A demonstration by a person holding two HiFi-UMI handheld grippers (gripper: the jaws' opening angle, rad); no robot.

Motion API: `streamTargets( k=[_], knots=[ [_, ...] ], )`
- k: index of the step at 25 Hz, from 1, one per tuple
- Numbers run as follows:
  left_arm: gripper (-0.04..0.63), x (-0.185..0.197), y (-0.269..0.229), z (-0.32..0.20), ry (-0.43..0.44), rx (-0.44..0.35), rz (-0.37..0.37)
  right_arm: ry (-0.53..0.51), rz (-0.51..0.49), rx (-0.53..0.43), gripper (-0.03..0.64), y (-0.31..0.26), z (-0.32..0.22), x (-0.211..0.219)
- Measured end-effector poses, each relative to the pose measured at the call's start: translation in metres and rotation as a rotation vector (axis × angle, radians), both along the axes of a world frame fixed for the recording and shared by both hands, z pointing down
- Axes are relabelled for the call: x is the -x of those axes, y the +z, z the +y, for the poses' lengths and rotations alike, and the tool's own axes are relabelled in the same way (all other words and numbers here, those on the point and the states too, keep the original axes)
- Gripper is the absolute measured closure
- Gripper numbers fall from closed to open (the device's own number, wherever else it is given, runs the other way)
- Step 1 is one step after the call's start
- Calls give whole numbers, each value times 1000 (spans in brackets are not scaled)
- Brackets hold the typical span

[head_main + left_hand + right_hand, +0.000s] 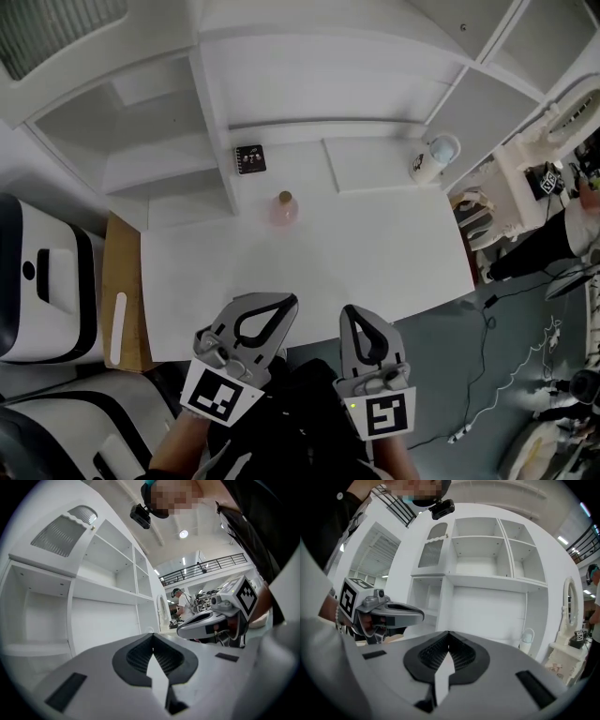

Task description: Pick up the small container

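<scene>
Across the table (pixel 394 253), straight ahead of my left gripper (pixel 282 304), the small container (pixel 284 209) stands upright, farther from my right gripper (pixel 355 316); all 2 jaw pairs are closed, empty.

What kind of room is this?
Probably a lab or test hall: a white table and empty white shelves, cables trailing on the grey floor, a railed upper walkway behind.
</scene>
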State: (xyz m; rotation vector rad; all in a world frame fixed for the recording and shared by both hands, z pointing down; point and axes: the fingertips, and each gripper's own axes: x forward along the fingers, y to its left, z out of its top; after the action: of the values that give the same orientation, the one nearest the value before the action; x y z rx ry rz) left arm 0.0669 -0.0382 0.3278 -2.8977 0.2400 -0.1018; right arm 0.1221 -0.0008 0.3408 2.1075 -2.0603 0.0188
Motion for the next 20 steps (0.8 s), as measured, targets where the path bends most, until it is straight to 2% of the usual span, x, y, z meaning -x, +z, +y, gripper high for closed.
streamTargets(
  k=[9,20],
  knots=[
    [595,-3,4,-15,-66,17,2,-52,-13,5,615,2,-21,-10],
    [595,-20,16,-37,-198,29,-12,-207,-49,-2,615,8,-55,-24]
  ],
)
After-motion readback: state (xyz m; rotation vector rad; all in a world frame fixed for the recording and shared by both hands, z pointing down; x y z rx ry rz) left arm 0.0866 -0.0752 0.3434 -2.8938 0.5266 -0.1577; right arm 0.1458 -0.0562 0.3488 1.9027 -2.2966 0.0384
